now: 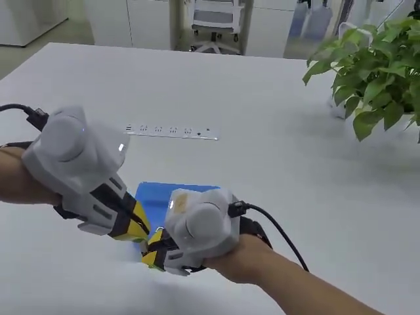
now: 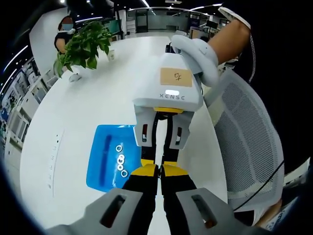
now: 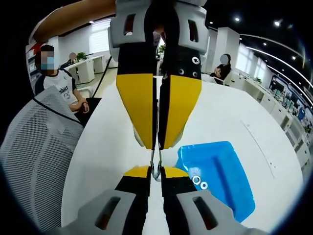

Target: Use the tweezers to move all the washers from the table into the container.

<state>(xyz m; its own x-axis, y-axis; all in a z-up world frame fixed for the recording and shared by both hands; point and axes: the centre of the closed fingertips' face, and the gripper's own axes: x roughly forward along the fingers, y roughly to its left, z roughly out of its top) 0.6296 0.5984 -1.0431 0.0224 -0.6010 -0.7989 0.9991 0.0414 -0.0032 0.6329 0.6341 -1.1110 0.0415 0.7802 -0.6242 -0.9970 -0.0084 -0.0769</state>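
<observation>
Over the table's near side my two grippers meet tip to tip beside the blue container [image 1: 165,197]. A thin pair of metal tweezers [image 3: 155,164] runs between them. My left gripper [image 2: 159,172] has its yellow fingers pressed together on the tweezers. My right gripper [image 3: 156,174] is shut on the tweezers' other end. In the head view the left gripper [image 1: 140,230] comes from the left and the right gripper [image 1: 152,254] from the lower right. Several washers [image 2: 120,159] lie inside the container [image 2: 100,166]; two washers [image 3: 199,182] show in the container [image 3: 225,181].
A white power strip [image 1: 172,131] is set into the table behind the container. A potted plant [image 1: 377,72] stands at the far right. A mesh chair [image 2: 244,132] is by the table's near edge. People sit farther off in the room.
</observation>
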